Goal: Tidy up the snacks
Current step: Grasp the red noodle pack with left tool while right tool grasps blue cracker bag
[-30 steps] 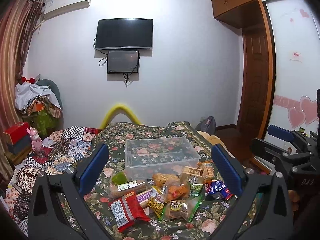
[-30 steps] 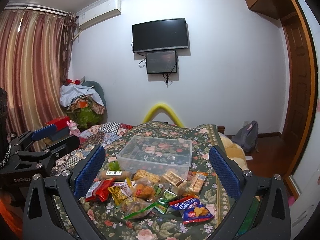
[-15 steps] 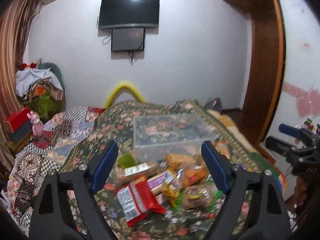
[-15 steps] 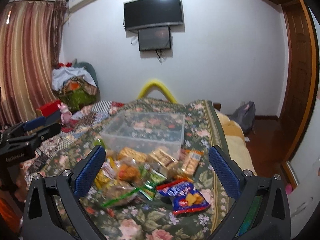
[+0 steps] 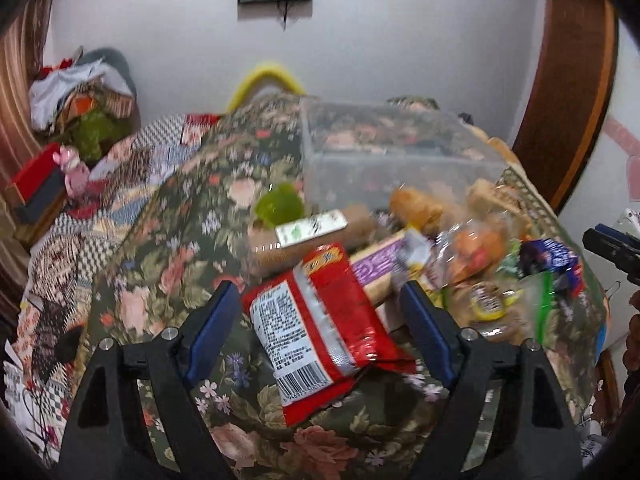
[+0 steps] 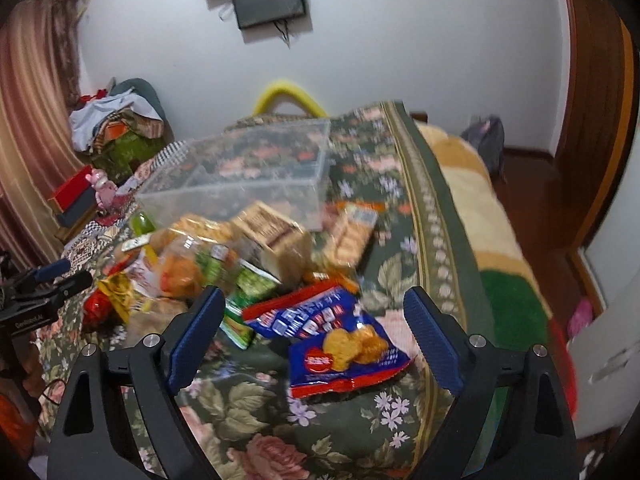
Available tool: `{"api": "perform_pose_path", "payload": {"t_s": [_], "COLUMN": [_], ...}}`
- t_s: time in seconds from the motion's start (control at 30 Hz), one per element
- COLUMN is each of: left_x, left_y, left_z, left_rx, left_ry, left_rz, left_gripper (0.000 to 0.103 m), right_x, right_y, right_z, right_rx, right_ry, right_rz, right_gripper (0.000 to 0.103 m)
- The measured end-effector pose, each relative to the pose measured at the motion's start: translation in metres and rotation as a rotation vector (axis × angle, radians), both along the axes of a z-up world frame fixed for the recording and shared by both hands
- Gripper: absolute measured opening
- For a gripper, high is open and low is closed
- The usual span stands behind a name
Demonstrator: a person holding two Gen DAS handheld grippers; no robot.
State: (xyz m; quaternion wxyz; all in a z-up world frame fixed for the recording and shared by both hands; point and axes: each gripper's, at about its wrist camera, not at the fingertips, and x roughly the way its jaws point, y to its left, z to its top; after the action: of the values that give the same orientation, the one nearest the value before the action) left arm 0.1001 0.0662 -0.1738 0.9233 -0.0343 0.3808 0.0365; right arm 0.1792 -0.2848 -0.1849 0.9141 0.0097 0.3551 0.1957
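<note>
Red snack packet (image 5: pixel 320 328) lies on the floral bedspread (image 5: pixel 168 256) between your left hand-held gripper's (image 5: pixel 320 316) spread fingers. Your right hand-held gripper (image 6: pixel 314 316), also released, brackets the blue cracker bag (image 6: pixel 340 344). Clear plastic bin (image 6: pixel 248 172) sits at 12 o'clock.

The left wrist view looks down along its tongs (image 5: pixel 320 320) at the bed (image 5: pixel 192 216) from close in, red packet (image 5: pixel 320 320) near, clear box (image 5: pixel 392 160) at 1 o'clock. The right wrist view looks down likewise, blue packet (image 6: pixel 340 340) near, box (image 6: pixel 248 172) at 11 o'clock. Both share box, snack pile (image 6: pixel 224 256) and wall screen (image 6: pixel 270 0).
</note>
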Motion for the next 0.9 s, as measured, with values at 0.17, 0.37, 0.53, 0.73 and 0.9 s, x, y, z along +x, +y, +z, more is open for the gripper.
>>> {"api": "perform_pose_path", "payload": {"t_s": [0.17, 0.37, 0.53, 0.73, 0.9], "left_x": [0.01, 0.019, 0.025, 0.029, 0.025], "left_y": [0.007, 0.016, 0.023, 0.029, 0.029], "left_z": [-0.018, -0.037, -0.05, -0.062, -0.058], "left_rx": [-0.01, -0.042, -0.049, -0.078, -0.073], "left_ry": [0.061, 0.119, 0.138, 0.165, 0.159], "left_rz": [0.026, 0.053, 0.065, 0.078, 0.07], "left_gripper": [0.083, 0.083, 0.09, 0.09, 0.069], "right_x": [0.011, 0.019, 0.021, 0.017, 0.017], "right_y": [-0.003, 0.0, 0.003, 0.01, 0.009], "right_z": [-0.018, -0.038, -0.048, -0.052, -0.049], "right_rx": [0.006, 0.008, 0.033, -0.006, -0.004], "right_ry": [0.076, 0.161, 0.212, 0.202, 0.185], "right_rz": [-0.009, 0.019, 0.037, 0.04, 0.038], "right_gripper": [0.088, 0.088, 0.088, 0.087, 0.065]}}
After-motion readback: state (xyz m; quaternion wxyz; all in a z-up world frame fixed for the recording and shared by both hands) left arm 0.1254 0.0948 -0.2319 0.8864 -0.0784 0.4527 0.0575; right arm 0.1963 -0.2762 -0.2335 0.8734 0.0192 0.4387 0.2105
